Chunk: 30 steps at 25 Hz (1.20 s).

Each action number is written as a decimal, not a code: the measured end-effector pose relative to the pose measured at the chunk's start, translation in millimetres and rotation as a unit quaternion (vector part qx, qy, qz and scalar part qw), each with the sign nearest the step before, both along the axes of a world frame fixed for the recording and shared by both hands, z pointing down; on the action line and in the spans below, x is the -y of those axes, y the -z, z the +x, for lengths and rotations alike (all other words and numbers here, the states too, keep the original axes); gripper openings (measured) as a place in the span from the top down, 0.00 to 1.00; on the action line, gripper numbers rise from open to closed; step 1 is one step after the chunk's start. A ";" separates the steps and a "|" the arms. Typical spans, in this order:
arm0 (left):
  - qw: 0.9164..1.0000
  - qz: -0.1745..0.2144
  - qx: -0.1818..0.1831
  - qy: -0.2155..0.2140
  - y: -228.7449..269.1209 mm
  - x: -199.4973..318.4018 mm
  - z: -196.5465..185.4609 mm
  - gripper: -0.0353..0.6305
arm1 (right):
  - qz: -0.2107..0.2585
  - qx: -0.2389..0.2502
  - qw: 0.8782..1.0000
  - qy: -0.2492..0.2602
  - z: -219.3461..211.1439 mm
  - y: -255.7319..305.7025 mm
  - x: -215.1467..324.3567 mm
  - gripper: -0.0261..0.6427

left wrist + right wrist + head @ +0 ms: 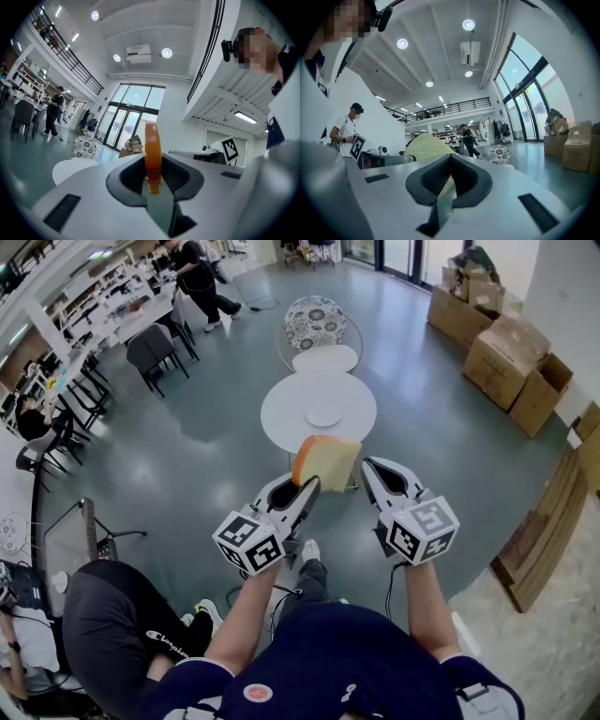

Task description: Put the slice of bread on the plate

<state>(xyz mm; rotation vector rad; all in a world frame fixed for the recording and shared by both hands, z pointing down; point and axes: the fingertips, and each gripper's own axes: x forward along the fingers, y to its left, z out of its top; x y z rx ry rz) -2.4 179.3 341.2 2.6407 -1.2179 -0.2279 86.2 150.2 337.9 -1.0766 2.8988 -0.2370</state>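
The slice of bread (328,461) has a pale yellow face and an orange-brown crust. The left gripper (307,487) and the right gripper (371,467) are light grey with black pads, and each cube carries black-and-white square markers. The plate (323,412) is white, and the round table (281,423) under it is also white. The chair (315,322) has a black-and-white flower pattern. The floor (206,456) is glossy grey-green, the boxes (506,357) brown.
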 end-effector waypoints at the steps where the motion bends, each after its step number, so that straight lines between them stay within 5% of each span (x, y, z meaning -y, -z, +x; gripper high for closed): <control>1: 1.000 -0.001 -0.001 -0.001 -1.3 4.5 -0.5 0.80 | 0.000 -0.001 1.000 -0.002 -0.1 -0.8 4.2 0.95; 30: 0.998 -0.037 -0.021 -0.046 -33.2 215.5 -72.3 0.80 | -0.039 -0.025 0.998 -0.041 -72.0 -29.2 209.1 0.95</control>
